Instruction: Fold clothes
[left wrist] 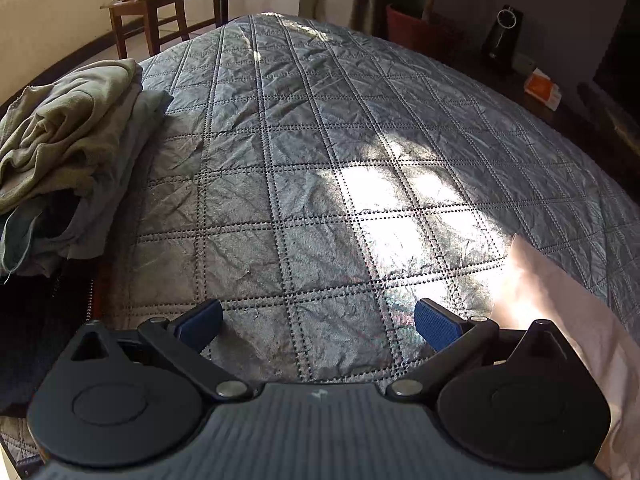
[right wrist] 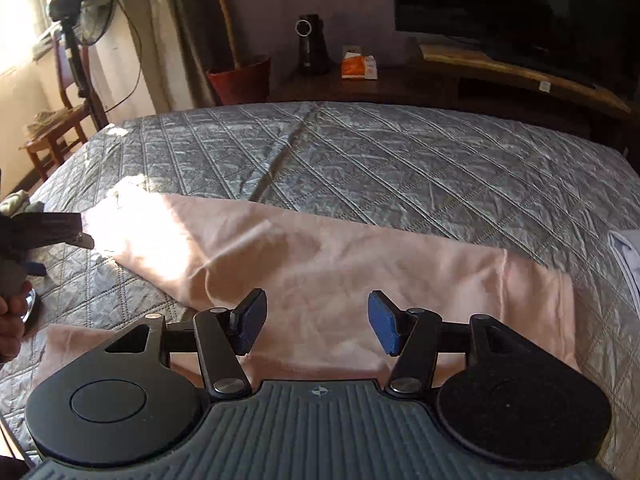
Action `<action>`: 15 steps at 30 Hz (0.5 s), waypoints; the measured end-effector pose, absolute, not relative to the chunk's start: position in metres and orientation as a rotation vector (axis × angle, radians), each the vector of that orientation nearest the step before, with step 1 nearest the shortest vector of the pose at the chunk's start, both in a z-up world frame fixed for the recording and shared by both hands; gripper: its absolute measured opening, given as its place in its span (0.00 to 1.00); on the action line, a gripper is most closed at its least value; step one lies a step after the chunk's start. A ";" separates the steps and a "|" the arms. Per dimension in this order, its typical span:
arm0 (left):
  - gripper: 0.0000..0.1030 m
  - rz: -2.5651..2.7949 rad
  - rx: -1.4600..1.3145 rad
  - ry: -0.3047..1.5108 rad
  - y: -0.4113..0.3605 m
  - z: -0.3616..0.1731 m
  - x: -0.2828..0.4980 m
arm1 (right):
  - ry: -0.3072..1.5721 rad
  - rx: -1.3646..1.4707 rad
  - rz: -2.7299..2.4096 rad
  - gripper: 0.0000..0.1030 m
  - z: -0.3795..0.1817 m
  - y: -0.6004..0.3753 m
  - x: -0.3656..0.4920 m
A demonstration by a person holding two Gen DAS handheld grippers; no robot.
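Note:
A pale pink garment (right wrist: 320,264) lies spread on the grey quilted bed (right wrist: 380,160), partly folded, with a seam near its right end. My right gripper (right wrist: 316,322) is open and empty just above its near edge. My left gripper (left wrist: 318,320) is open and empty over bare quilt (left wrist: 304,184); the pink garment's edge (left wrist: 560,312) lies to its right. The left gripper also shows at the left edge of the right wrist view (right wrist: 52,232), beside the garment's sunlit end.
A pile of folded greenish and grey clothes (left wrist: 68,152) sits on the bed's left side. A white item (right wrist: 628,256) lies at the right edge. Beyond the bed stand a wooden chair (left wrist: 160,8), a fan (right wrist: 92,4), a red pot (right wrist: 240,80) and a TV (right wrist: 520,4).

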State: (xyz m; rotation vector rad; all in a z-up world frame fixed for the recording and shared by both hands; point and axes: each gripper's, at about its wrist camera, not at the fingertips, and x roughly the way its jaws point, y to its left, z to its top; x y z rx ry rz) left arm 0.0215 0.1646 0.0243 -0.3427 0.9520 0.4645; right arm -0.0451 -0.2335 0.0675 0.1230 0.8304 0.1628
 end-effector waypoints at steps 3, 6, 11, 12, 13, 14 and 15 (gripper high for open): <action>0.99 0.430 -0.326 0.933 0.159 0.032 0.004 | 0.856 0.311 -0.032 0.63 0.061 -0.300 -0.087; 0.99 0.372 -0.269 0.904 0.145 0.044 -0.015 | 0.846 0.463 -0.163 0.65 0.051 -0.343 -0.130; 0.99 0.265 -0.173 0.896 0.117 0.061 -0.055 | 0.834 0.558 -0.252 0.65 0.035 -0.379 -0.172; 0.99 0.252 -0.153 0.908 0.112 0.060 -0.063 | 0.836 0.608 -0.261 0.65 0.030 -0.387 -0.178; 0.99 0.239 -0.125 0.921 0.107 0.059 -0.069 | 0.837 0.653 -0.275 0.65 0.025 -0.394 -0.183; 0.99 0.226 -0.096 0.935 0.102 0.057 -0.075 | 0.838 0.696 -0.288 0.65 0.020 -0.399 -0.188; 0.99 0.213 -0.067 0.948 0.096 0.055 -0.082 | 0.839 0.718 -0.288 0.66 0.016 -0.402 -0.192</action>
